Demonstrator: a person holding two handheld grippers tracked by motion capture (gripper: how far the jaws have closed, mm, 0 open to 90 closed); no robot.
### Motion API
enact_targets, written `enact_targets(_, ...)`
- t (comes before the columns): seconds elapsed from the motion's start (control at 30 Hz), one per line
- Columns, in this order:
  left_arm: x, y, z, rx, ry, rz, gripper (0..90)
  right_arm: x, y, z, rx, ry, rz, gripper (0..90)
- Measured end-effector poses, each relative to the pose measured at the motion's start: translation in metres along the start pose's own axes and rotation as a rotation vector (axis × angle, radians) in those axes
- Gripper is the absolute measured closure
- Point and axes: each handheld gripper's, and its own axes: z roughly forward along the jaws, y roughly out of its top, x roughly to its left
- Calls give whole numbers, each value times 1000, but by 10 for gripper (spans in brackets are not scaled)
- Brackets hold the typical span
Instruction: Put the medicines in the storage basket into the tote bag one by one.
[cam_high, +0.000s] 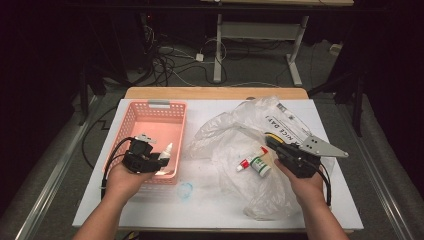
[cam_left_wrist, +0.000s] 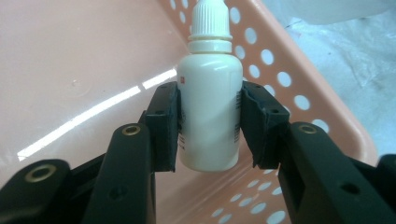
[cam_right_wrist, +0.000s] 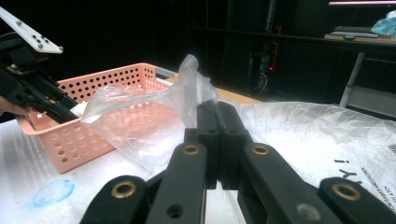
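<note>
My left tongs (cam_left_wrist: 210, 126) pinching small white plastic dropper bottle (cam_left_wrist: 210, 107), long axis along jaws, cap forward, over near right corner of pink perforated basket (cam_left_wrist: 299, 84). Right tongs (cam_right_wrist: 218, 140) pressed together on clear plastic bag (cam_right_wrist: 154, 107).

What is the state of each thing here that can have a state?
Left gripper: shut on the white dropper bottle.
White dropper bottle: capped, held over the pink basket.
Pink basket: upright on the table, nothing seen lying inside.
Right gripper: jaws shut, pinching the plastic bag.
Plastic bag: crumpled, edge lifted.
Red-capped tube: capped, lying on the bag.
Green-labelled bottle: lying on its side.
</note>
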Motion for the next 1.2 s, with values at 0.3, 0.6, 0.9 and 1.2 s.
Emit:
enact_targets(0.3,-8,-13,-6,-162,6,18,580,1,-1,0,3,1,-1,900)
enact_targets(0.6,-21,-20,-16,-287,-18,37,581,0,-1,1,5,-2,-3,900)
enact_targets(0.9,-56,-15,-30,-380,-63,124,581,1,-1,1,4,-3,-3,900)
enact_targets(1.2,-88,-7,-16,-366,-130,182,580,1,0,0,-1,-2,-2,900)
